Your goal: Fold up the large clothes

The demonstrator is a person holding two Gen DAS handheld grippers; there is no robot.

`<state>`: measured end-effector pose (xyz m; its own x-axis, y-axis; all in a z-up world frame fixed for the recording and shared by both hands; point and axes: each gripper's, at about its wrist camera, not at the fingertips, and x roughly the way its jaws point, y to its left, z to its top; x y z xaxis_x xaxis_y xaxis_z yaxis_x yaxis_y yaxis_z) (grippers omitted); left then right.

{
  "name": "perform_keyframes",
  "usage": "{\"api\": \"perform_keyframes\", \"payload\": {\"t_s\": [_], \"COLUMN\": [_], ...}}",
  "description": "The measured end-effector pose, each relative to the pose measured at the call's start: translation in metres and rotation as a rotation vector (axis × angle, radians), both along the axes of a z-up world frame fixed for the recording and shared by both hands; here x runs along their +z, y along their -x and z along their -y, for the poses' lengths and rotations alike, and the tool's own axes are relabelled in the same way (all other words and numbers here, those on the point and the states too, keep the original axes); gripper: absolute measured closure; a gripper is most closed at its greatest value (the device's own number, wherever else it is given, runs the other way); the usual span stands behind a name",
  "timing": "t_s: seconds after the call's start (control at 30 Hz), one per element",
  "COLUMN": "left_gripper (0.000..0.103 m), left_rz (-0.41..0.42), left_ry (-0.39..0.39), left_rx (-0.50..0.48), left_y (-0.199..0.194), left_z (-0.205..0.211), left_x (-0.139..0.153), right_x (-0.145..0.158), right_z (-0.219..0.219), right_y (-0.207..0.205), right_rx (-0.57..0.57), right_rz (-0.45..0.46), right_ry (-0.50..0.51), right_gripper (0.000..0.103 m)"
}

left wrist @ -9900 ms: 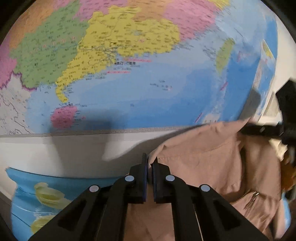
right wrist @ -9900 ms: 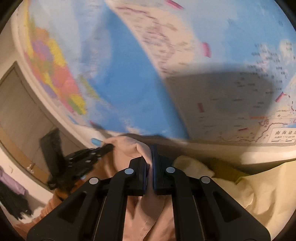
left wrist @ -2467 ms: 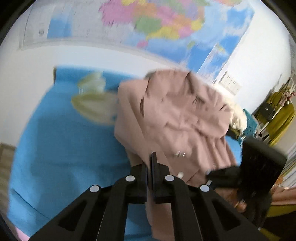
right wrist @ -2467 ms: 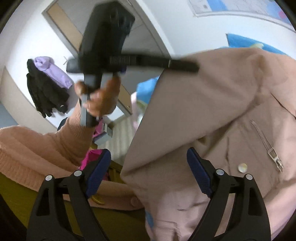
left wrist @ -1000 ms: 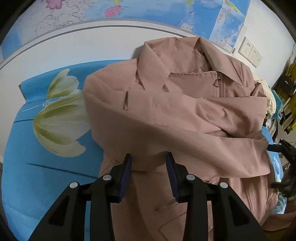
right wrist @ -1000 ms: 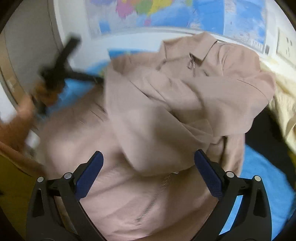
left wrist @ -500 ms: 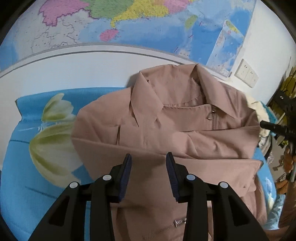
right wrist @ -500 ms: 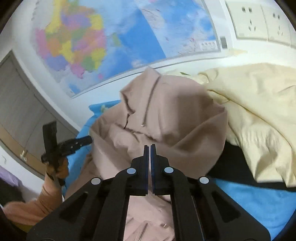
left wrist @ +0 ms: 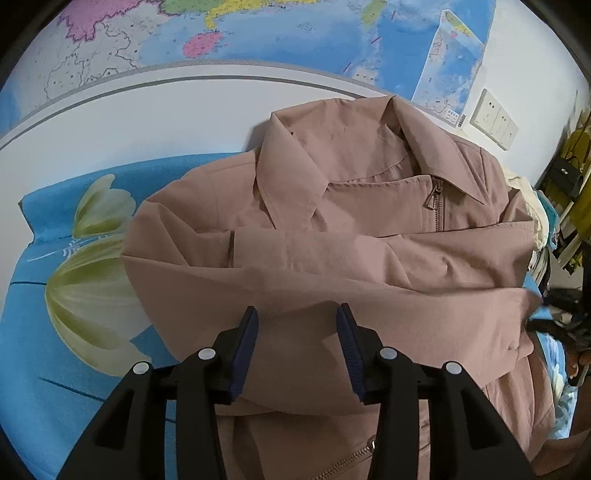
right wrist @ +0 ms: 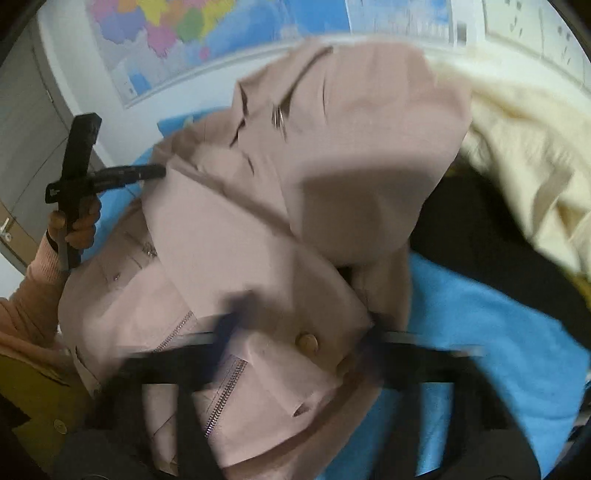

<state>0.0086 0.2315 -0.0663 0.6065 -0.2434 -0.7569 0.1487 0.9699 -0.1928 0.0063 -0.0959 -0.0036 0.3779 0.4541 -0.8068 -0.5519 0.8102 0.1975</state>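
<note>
A dusty-pink zip jacket (left wrist: 351, 258) lies face up on a blue bedsheet (left wrist: 22, 350), collar toward the wall, both sleeves folded across its chest. My left gripper (left wrist: 297, 321) is open and empty, just above the lower folded sleeve. In the right wrist view the jacket (right wrist: 258, 240) fills the middle. My right gripper (right wrist: 299, 314) is motion-blurred; its fingers stand wide apart over the sleeve cuff with a button (right wrist: 308, 341), holding nothing. The left gripper (right wrist: 110, 173) shows there at the far left, in a hand.
A wall map (left wrist: 258, 33) hangs behind the bed. A cream garment (right wrist: 524, 155) and a black one (right wrist: 480, 229) lie right of the jacket. Wall sockets (left wrist: 495, 120) are at the right. A door (right wrist: 22, 122) stands at the left.
My right gripper has opened from shut and moved quickly over the cuff. The left gripper stayed open and came closer to the jacket. The right sleeve now lies across the chest.
</note>
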Motion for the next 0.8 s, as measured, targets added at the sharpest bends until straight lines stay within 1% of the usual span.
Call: {"api": "perform_keyframes", "payload": {"t_s": [0.03,0.07,0.1,0.17,0.23,0.3,0.37,0.43,0.47,0.5,0.57,0.63,0.67,0.7,0.73,0.77,0.8], "left_gripper": [0.061,0.061,0.061,0.061,0.061,0.057,0.055,0.055,0.055,0.055,0.055,0.056,0.056,0.056,0.056,0.056,0.056], "left_rz": [0.0,0.007,0.014,0.044,0.069,0.092,0.114,0.092,0.075,0.051,0.019,-0.009,-0.013,-0.019,-0.037,-0.05,-0.05], "left_ry": [-0.001,-0.001,0.004,0.014,0.021,0.033,-0.007,-0.055,-0.076,-0.1,-0.129,-0.141,-0.154,-0.162,-0.165,-0.166,-0.168], "left_rx": [0.0,0.0,-0.003,-0.014,-0.016,-0.024,-0.021,-0.02,-0.015,-0.013,0.003,0.023,0.03,0.036,0.041,0.047,0.048], "left_y": [0.001,0.002,0.004,0.009,0.011,0.012,0.008,0.0,-0.005,-0.012,-0.025,-0.038,-0.042,-0.047,-0.053,-0.058,-0.06], "left_z": [0.002,0.002,0.002,0.002,0.002,0.004,0.011,0.018,0.021,0.024,0.025,0.023,0.022,0.022,0.022,0.022,0.022], "left_x": [0.0,0.003,0.005,0.013,0.021,0.028,0.029,0.02,0.014,0.006,-0.007,-0.017,-0.02,-0.022,-0.025,-0.027,-0.027], "right_x": [0.005,0.017,0.027,0.056,0.08,0.09,0.083,0.07,0.06,0.052,0.043,0.042,0.044,0.045,0.048,0.054,0.063], "right_z": [0.001,0.005,0.008,0.013,0.018,0.019,0.014,0.01,0.008,0.008,0.008,0.009,0.011,0.014,0.016,0.018,0.018], "right_y": [0.0,0.001,0.003,-0.001,-0.013,-0.034,-0.059,-0.078,-0.088,-0.094,-0.1,-0.101,-0.1,-0.099,-0.097,-0.093,-0.085], "right_rx": [0.004,0.009,0.008,-0.009,-0.037,-0.055,-0.101,-0.139,-0.145,-0.163,-0.175,-0.189,-0.192,-0.199,-0.223,-0.236,-0.24], "right_rz": [0.003,0.023,0.043,0.109,0.154,0.148,0.12,0.102,0.077,0.071,0.05,0.057,0.06,0.063,0.077,0.096,0.137], "right_ry": [-0.019,-0.061,-0.081,-0.113,-0.146,-0.172,-0.129,-0.077,-0.057,-0.039,-0.045,-0.05,-0.058,-0.06,-0.057,-0.055,-0.065], "right_gripper": [0.1,0.1,0.1,0.1,0.1,0.1,0.1,0.1,0.1,0.1,0.1,0.098,0.096,0.088,0.076,0.071,0.059]}}
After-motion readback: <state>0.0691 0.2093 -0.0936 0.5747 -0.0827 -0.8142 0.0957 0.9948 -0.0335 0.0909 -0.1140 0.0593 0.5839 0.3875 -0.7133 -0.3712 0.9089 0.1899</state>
